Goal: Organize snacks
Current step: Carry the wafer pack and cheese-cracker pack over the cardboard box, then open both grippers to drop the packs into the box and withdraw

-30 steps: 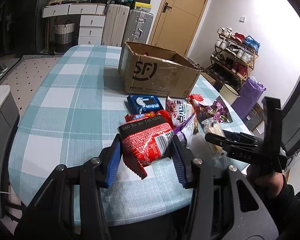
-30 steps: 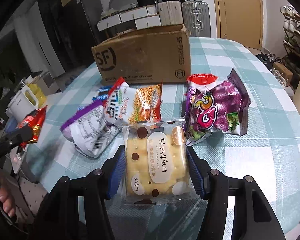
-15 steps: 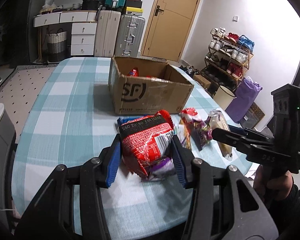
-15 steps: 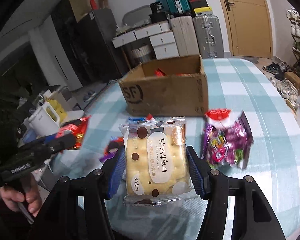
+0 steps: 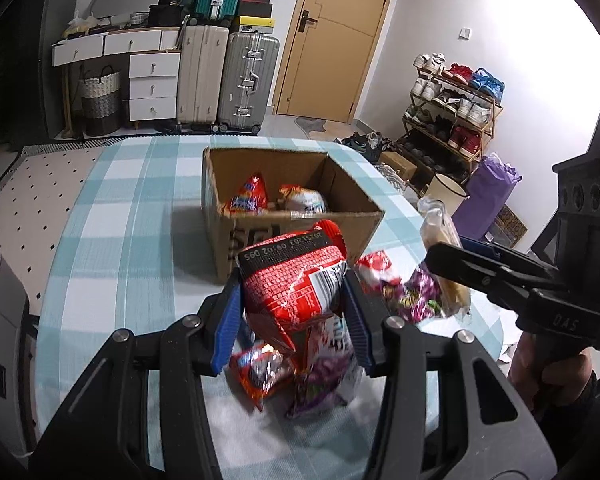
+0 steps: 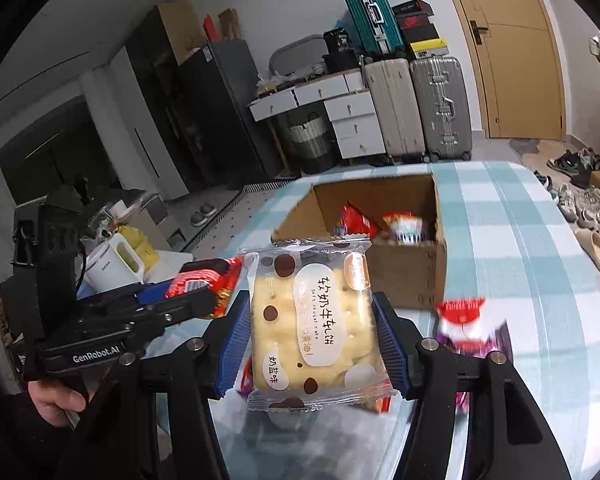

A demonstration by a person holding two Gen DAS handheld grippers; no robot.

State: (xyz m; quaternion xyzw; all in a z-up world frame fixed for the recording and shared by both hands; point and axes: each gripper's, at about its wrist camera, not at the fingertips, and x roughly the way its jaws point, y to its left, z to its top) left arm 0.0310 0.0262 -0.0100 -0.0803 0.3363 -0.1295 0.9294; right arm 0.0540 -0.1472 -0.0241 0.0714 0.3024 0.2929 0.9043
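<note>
My left gripper [image 5: 291, 300] is shut on a red snack bag [image 5: 296, 280], held in the air in front of the open cardboard box [image 5: 300, 224]. My right gripper [image 6: 311, 328] is shut on a clear pack of yellow nougat cake [image 6: 314, 320], also lifted above the table, with the box [image 6: 404, 276] just beyond it. Two snack packs [image 5: 256, 196] lie inside the box. Loose snacks [image 5: 404, 292] stay on the checked tablecloth below. In the left wrist view the right gripper [image 5: 452, 256] shows at the right with the cake pack [image 5: 444, 236] edge-on.
The table [image 5: 120, 248] carries a teal and white checked cloth. Suitcases [image 5: 228, 80], drawers and a door stand behind it. A shoe rack [image 5: 452, 112] and a purple bag [image 5: 488, 192] are at the right. A white kettle [image 6: 116, 264] sits left of the table.
Both grippers have risen from the table with their packs and come closer to the box, whose inside now shows. The loose snacks have dropped below the held packs.
</note>
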